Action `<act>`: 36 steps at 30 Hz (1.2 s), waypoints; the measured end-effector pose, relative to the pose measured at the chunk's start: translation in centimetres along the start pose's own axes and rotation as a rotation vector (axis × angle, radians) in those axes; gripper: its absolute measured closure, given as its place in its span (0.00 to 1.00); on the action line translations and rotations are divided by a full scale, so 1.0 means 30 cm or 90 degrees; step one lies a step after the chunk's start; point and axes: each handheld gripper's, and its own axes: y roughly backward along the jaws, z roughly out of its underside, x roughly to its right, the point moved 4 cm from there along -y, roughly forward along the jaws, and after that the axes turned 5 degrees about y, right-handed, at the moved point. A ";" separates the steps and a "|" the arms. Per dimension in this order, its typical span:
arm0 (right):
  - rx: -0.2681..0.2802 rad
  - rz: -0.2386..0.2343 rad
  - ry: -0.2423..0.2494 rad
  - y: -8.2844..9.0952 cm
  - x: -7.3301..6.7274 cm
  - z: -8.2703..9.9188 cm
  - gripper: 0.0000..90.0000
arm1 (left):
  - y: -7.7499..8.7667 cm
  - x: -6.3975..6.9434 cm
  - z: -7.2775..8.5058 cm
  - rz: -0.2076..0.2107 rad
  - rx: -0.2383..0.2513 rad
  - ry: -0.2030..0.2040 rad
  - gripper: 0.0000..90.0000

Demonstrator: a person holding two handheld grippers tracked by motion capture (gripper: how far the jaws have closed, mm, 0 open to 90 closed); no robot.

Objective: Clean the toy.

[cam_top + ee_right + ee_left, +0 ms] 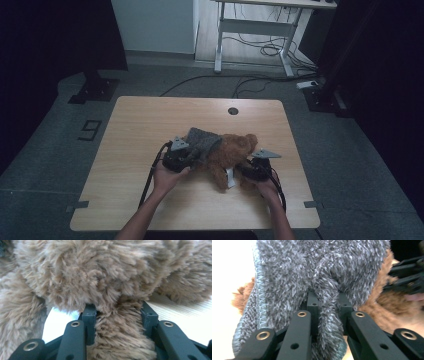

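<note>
Fuzzy grey cloth (312, 272), shaggy brown bear (105, 277)

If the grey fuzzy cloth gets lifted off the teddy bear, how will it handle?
The grey cloth probably flops: it bunches into a fold between the left gripper. It drapes over the teddy bear, so it looks light. Its shaggy pile may snag on fur.

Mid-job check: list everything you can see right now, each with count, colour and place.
Plush bear: one, brown, lying mid-table; white tag by its leg.
Fuzzy cloth: one, grey, draped over the bear's left part.
Table: one, light wood, with a dark round hole near the far edge.
Desk frame: one, white, on the floor behind, with black cables under it.
Stand bases: two, black, on the floor at the table's far corners.
Left hand-held gripper: black, shut on the fuzzy cloth.
Right hand-held gripper: black, jaws pressing on a bear limb.
</note>
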 end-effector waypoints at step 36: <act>0.024 -0.045 0.047 0.040 -0.022 0.042 0.65 | 0.046 -0.145 -0.051 -0.111 -0.027 0.009 0.87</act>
